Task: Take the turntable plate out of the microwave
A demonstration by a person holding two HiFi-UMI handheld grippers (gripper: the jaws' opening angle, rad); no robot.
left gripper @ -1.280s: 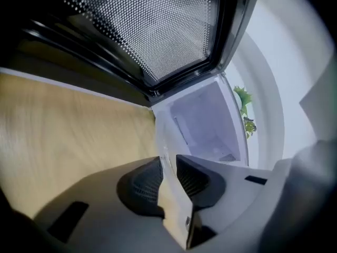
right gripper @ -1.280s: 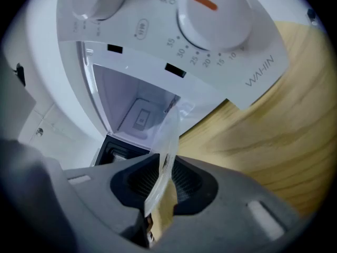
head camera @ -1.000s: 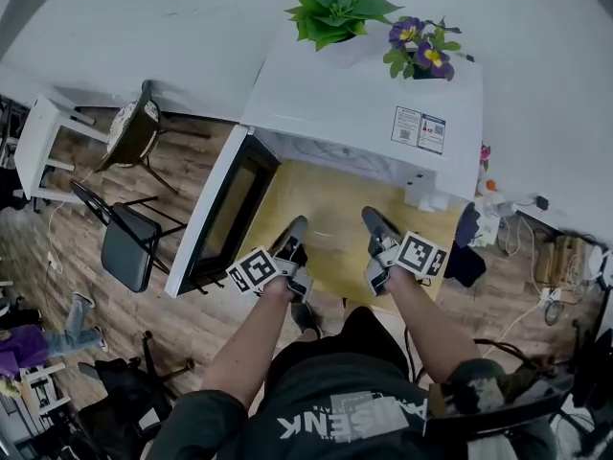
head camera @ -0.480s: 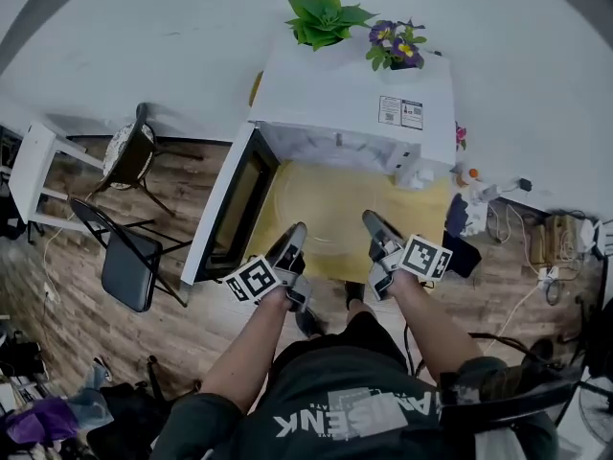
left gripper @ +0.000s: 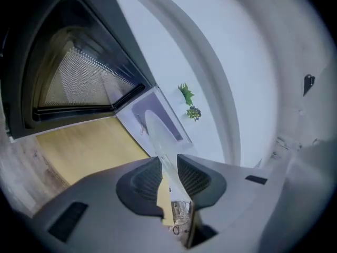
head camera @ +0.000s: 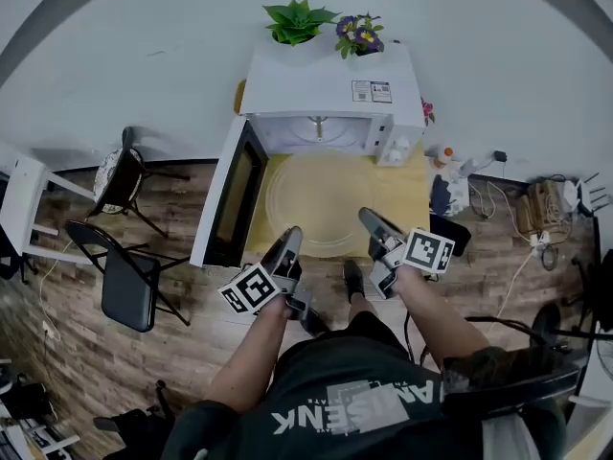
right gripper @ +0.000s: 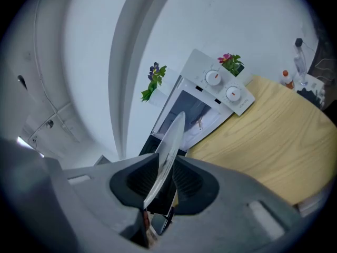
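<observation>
Out in front of the open white microwave, the clear round glass turntable plate hangs above the yellow wooden tabletop, its near rim clamped by the left tool and the right tool, so the removal looks done and only setting the plate down seems left.

I'm seeing the turntable plate, a clear round glass disc, lying roughly flat, fully outside the microwave and just in front of its cavity. The left gripper and right gripper are pinching its near rim at 2 spots. The white microwave is standing with its door hanging open to the left.
</observation>
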